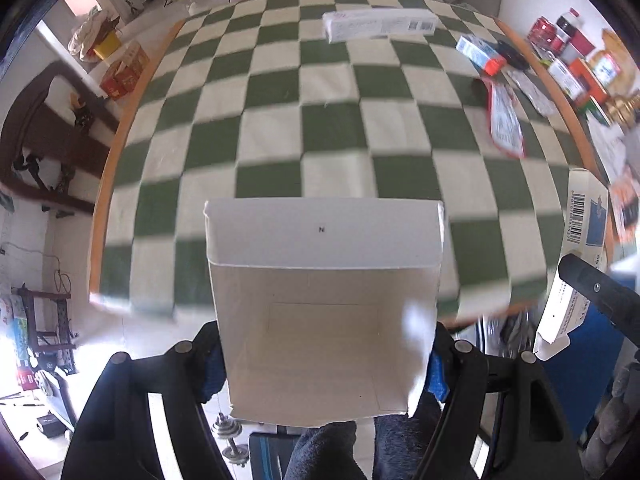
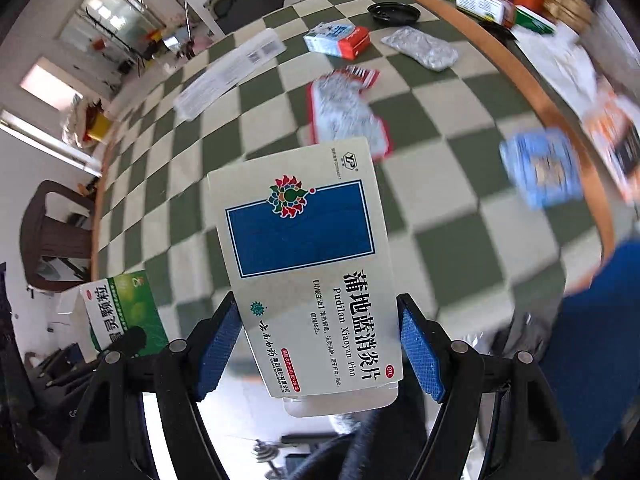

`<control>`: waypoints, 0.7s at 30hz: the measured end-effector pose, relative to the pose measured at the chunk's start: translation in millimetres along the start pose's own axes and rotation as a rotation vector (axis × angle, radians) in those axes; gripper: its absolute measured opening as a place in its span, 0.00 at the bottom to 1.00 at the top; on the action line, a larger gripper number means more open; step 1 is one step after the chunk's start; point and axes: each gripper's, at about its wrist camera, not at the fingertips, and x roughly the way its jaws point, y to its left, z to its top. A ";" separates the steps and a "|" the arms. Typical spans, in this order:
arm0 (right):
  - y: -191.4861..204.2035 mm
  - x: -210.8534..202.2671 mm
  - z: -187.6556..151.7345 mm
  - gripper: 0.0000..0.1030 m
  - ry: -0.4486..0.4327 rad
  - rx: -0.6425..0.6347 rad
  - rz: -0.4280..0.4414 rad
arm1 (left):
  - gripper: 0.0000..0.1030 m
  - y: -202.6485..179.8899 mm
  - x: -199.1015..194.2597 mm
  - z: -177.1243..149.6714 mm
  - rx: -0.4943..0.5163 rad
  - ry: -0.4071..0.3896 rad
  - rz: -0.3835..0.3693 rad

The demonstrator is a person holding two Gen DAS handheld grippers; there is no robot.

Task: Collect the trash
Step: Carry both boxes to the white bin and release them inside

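Observation:
My left gripper [image 1: 324, 368] is shut on an open carton [image 1: 320, 312], and I look into its empty white inside. The right wrist view shows that same carton [image 2: 120, 312] green on the outside, at the lower left. My right gripper [image 2: 320, 344] is shut on a flat white-and-blue medicine box [image 2: 304, 264], with a blue pad on each side edge. This box [image 1: 584, 240] also shows at the right edge of the left wrist view. Both boxes hang above the near edge of the green-and-white chequered table [image 1: 280, 128].
On the cloth lie a long white box [image 1: 380, 26], a blue-and-orange box [image 2: 338, 40], a red-edged wrapper [image 2: 348, 108], a silver foil pack [image 2: 420, 48], a black lid [image 2: 394, 12] and a blue packet [image 2: 540, 168]. Boxes and bottles [image 1: 572, 52] crowd the right side. A dark chair [image 1: 48, 132] stands at the left.

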 end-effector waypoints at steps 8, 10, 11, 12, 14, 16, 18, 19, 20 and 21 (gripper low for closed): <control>12.2 -12.3 -138.2 0.75 0.068 0.008 0.014 | 0.71 33.9 14.9 -104.0 -0.036 0.104 -0.072; 5.0 -1.0 -170.5 0.75 0.108 0.024 0.018 | 0.71 35.3 32.2 -125.9 -0.046 0.146 -0.076; 1.9 4.4 -181.5 0.75 0.123 0.026 0.019 | 0.71 36.1 41.1 -135.2 -0.057 0.163 -0.082; -3.2 18.0 -197.9 0.75 0.156 0.021 0.010 | 0.71 36.8 53.0 -143.9 -0.068 0.183 -0.088; -13.7 40.1 -218.0 0.75 0.207 0.038 0.010 | 0.71 36.4 87.7 -160.1 -0.084 0.228 -0.093; -24.1 71.8 -236.4 0.75 0.253 0.037 0.010 | 0.71 37.2 126.1 -172.1 -0.109 0.264 -0.086; -35.5 114.1 -253.8 0.75 0.278 0.010 -0.022 | 0.71 37.0 173.4 -181.6 -0.134 0.296 -0.077; -39.5 129.6 -257.7 0.75 0.286 0.003 -0.034 | 0.71 36.2 197.7 -184.9 -0.146 0.309 -0.079; -44.6 150.5 -262.4 0.75 0.297 -0.003 -0.048 | 0.71 35.2 216.4 -186.7 -0.155 0.317 -0.079; -50.0 176.3 -267.3 0.75 0.308 -0.008 -0.057 | 0.71 33.6 237.7 -188.7 -0.159 0.326 -0.079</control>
